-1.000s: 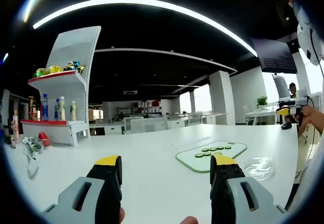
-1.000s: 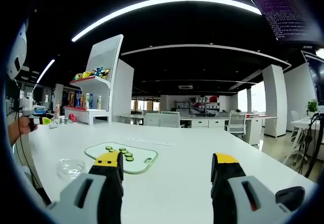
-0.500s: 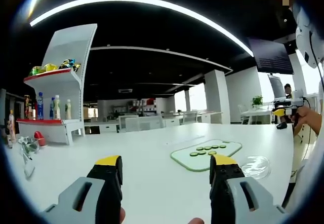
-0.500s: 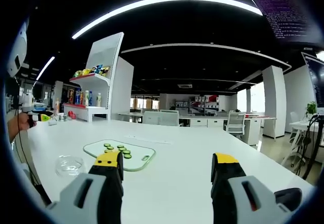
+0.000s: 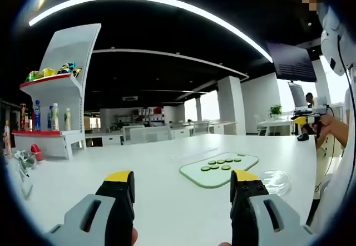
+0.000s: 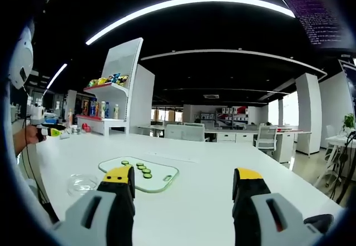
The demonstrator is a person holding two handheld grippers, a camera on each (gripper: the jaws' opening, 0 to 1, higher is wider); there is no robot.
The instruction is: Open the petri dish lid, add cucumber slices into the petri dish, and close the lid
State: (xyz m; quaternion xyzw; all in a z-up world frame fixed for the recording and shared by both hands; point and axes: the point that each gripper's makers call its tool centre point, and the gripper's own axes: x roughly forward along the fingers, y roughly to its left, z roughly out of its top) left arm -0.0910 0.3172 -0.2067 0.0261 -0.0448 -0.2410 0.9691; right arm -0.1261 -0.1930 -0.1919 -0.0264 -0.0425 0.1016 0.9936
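A pale green cutting board (image 5: pixel 213 170) (image 6: pixel 140 173) lies on the white table, carrying several cucumber slices (image 5: pixel 218 164) (image 6: pixel 140 169). A clear petri dish (image 5: pixel 276 182) (image 6: pixel 83 184) with its lid on sits beside the board, near the table edge. My left gripper (image 5: pixel 182 193) is open and empty, held above the table short of the board. My right gripper (image 6: pixel 183 193) is open and empty too, with the board ahead to its left. In the left gripper view the right gripper (image 5: pixel 303 122) shows far right in a hand; in the right gripper view the left gripper (image 6: pixel 47 131) shows far left.
A white shelf unit (image 5: pixel 53 107) (image 6: pixel 114 104) with bottles and snack packs stands at the table's far side. A red object (image 5: pixel 35 151) and a clear item (image 5: pixel 25 165) lie near it. Desks and chairs fill the room behind.
Both views have shifted slightly as the hands moved. The board and dish sit a little further left in the left gripper view. Nothing on the table has moved; both grippers stay open.
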